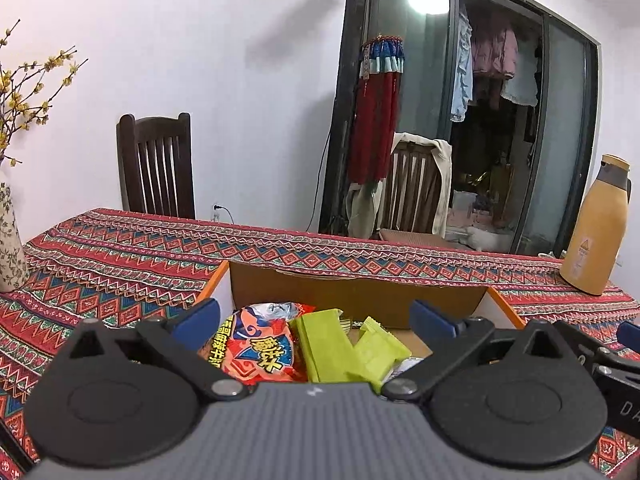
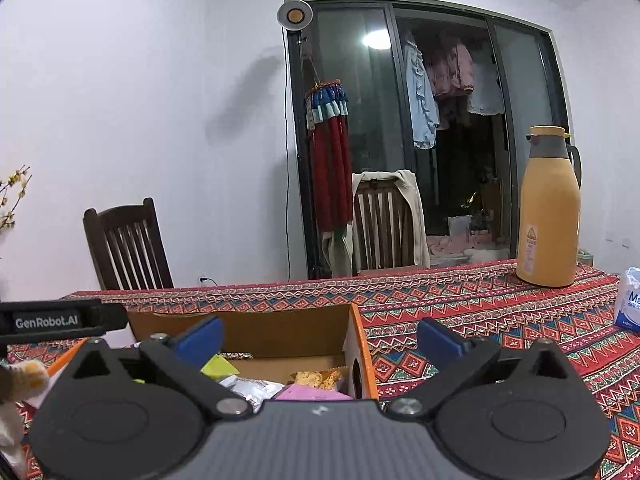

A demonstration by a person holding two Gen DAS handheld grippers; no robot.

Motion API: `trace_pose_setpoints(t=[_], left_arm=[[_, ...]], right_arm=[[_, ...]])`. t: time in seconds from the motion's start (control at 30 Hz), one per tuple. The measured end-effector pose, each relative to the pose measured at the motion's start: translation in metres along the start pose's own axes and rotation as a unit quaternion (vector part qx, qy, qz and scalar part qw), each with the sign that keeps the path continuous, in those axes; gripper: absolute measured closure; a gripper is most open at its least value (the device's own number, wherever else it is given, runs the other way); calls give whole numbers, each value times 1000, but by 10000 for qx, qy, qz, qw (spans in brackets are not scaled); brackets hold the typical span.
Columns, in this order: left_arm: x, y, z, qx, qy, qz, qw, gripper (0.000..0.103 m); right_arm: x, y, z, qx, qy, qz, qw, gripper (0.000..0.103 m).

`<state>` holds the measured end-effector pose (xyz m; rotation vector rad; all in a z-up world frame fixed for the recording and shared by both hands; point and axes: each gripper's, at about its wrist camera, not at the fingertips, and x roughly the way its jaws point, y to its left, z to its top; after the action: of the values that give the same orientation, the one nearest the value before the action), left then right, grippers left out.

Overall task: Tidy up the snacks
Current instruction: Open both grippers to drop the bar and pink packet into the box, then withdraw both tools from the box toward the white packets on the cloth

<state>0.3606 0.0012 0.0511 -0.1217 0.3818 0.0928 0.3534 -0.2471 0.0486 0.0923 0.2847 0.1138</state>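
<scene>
Fingers of left gripper (image 1: 316,316) and right gripper (image 2: 320,338) spread wide, empty; box (image 1: 360,294) contents partly hidden.

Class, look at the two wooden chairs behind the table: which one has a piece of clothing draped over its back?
The lighter chair in front of the glass door. A cream garment hangs over it, while the dark chair by the white wall is bare.

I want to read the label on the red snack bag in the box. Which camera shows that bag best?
The left wrist view. The red snack bag lies face up in the cardboard box, in plain view between the open left gripper. The right wrist view shows other packets in the box, but not the red bag.
</scene>
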Motion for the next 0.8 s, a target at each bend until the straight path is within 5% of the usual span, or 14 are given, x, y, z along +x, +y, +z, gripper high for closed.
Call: trace_pose_setpoints(t=[0.53, 0.8], left_arm=[[-43, -7, 8, 284, -269, 66, 9992, 0], [-68, 9, -15, 526, -98, 58, 9985, 0]], right_arm=[[-51, -2, 13, -3, -389, 118, 9992, 0], [-81, -6, -13, -149, -85, 106, 9998, 0]])
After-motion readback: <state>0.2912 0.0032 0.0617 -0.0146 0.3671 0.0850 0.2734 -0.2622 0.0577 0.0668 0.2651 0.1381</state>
